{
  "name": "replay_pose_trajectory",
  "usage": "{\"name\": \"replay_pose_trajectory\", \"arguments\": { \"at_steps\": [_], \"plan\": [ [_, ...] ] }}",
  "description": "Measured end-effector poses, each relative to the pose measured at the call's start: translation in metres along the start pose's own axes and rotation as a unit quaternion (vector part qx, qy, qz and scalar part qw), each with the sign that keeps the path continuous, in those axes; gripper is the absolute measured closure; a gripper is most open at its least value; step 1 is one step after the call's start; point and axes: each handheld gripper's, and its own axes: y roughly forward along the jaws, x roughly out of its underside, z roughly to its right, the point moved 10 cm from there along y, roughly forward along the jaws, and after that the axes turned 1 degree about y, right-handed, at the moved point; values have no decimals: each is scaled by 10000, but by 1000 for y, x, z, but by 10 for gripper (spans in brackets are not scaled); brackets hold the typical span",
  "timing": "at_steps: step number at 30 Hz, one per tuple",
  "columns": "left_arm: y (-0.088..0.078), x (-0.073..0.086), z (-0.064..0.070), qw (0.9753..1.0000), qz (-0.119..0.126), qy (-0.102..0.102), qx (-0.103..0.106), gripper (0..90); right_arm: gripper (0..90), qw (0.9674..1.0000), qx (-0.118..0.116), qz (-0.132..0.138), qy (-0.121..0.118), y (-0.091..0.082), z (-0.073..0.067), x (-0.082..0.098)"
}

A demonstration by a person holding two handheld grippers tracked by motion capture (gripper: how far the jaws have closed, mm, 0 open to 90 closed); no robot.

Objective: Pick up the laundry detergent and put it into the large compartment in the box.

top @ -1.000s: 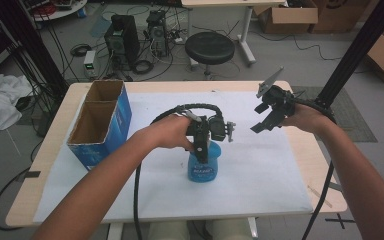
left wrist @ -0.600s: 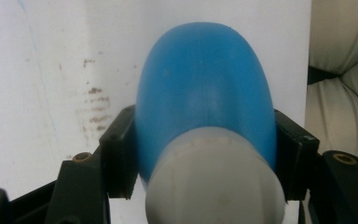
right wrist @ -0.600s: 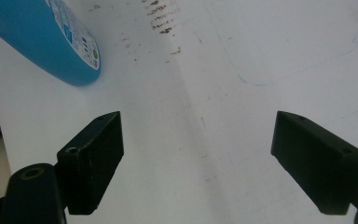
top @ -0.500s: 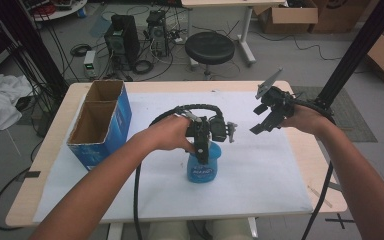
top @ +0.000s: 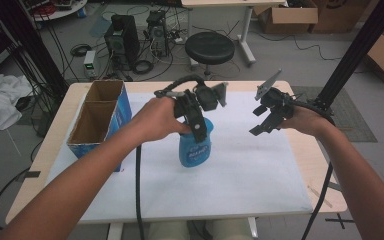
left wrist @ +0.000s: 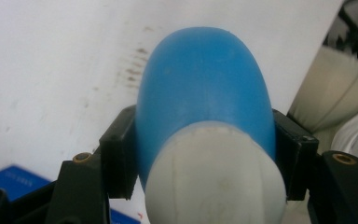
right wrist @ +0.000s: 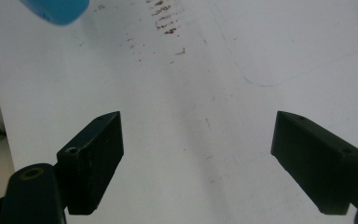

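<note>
1. Because the blue bottle [top: 195, 147] is made of smooth plastic with rounded sides, I judge it will be slippery, and the hard black jaws can slide on it if the grip is weak.
2. It looks light enough for one gripper. How full it is I cannot tell, so the weight may be more than it seems.
3. I think the wall is stiff near the top and softer lower down, so a strong squeeze on the belly could dent it.
4. The best place to hold is where the left gripper [top: 198, 131] holds it now: on the upper part, just under the white cap [left wrist: 214, 179]. The two jaws are clamped on the bottle, one on each side.
5. The right gripper [top: 269, 117] has its jaws wide apart with nothing between them. It hangs to the right of the bottle, well apart from it.
6. The bottle is over the white sheet [top: 260, 170], near the middle of the table [top: 320, 165], and to the right of the open cardboard box [top: 97, 120]. It seems raised off the sheet.
7. The bottle is bright blue, wide at the bottom and narrower toward the top, with a label on the front that is too small to read.
</note>
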Motion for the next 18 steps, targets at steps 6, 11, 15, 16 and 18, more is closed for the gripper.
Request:
{"name": "replay_pose_trajectory", "arguments": {
  "at_steps": [6, 11, 15, 16, 18],
  "plan": [
    [-27, 13, -24, 9975, 9, -655, -273, 379, 165, 10000, -31, -1, -52, 2, -1, -2],
    [-46, 26, -42, 9935, 7, -1064, -409, 379, 165, 9999, -59, -21, -83, 4, -2, -4],
    [-59, 36, -57, 9877, 66, -1497, -451, 379, 165, 9999, -80, -56, -111, 7, -2, -4],
    [-62, 39, -61, 9858, 77, -1615, -463, 379, 165, 9999, -84, -65, -111, 7, -1, -4],
    [-66, 45, -69, 9807, 58, -1903, -457, 379, 165, 9999, -81, -56, -115, 8, -1, -4]
  ]
}}
